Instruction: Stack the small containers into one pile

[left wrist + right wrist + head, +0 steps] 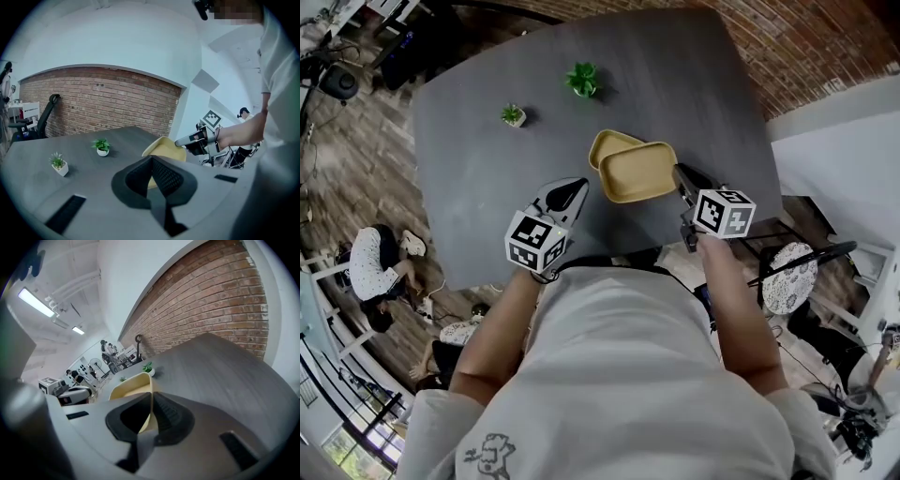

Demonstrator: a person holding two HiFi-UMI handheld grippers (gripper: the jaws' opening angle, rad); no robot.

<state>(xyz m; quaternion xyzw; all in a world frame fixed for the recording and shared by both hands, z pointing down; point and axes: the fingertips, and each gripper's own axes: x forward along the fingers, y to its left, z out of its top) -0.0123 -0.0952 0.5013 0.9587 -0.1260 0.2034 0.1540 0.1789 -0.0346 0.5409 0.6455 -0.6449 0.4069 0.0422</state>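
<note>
Two shallow yellow containers lie on the dark grey table (478, 187). The nearer container (637, 172) overlaps the farther one (607, 145), covering its right part. My right gripper (679, 175) is shut on the nearer container's right rim; in the right gripper view a thin yellow edge (150, 401) runs between the jaws. My left gripper (577, 187) sits just left of the containers, jaws shut with nothing between them. From the left gripper view, the yellow container (165, 148) shows beyond my left gripper (152, 159), with the right gripper (182, 141) on its rim.
Two small potted plants (583, 80) (513, 115) stand farther back on the table. The near table edge runs just below both grippers. A chair (787, 277) stands at the right, and people sit on the floor at the left (380, 267). A brick wall (103, 101) lies behind.
</note>
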